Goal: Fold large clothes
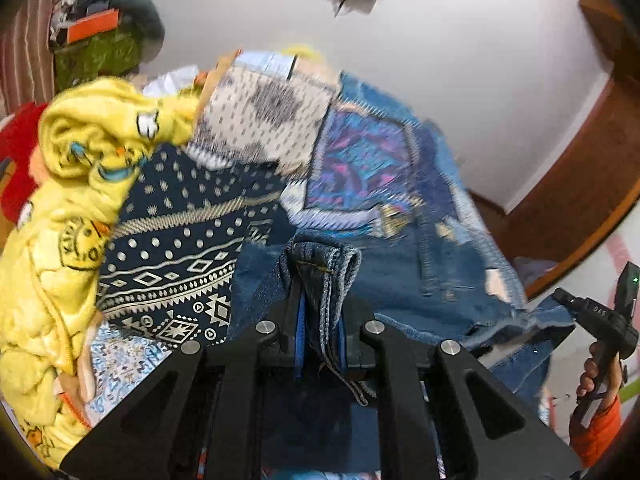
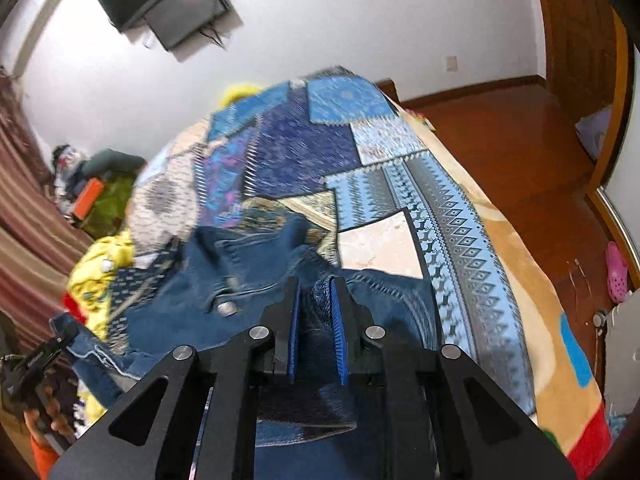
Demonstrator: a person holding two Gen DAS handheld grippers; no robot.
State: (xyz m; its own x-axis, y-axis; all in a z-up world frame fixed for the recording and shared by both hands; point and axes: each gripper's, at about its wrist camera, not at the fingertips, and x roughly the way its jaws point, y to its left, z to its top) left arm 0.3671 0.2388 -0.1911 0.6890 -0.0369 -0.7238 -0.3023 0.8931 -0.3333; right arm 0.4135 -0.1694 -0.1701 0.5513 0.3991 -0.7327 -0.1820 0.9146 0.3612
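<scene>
Both your grippers are clamped on the jeans (image 2: 256, 280): the left gripper (image 1: 320, 320) pinches a bunched fold of denim at a stitched edge, and the right gripper (image 2: 316, 320) bites the cloth near the button. The jeans hang between them, draped over the bed. Keep the two grips level and pull the cloth taut before you lay it down, so no crease gets trapped. The patchwork blanket (image 2: 452, 216) gives you open room on the right; a yellow garment (image 1: 80, 168) crowds the left. Beyond are a white wall, a mounted television (image 2: 168, 4) and a wooden floor (image 2: 520, 152).
</scene>
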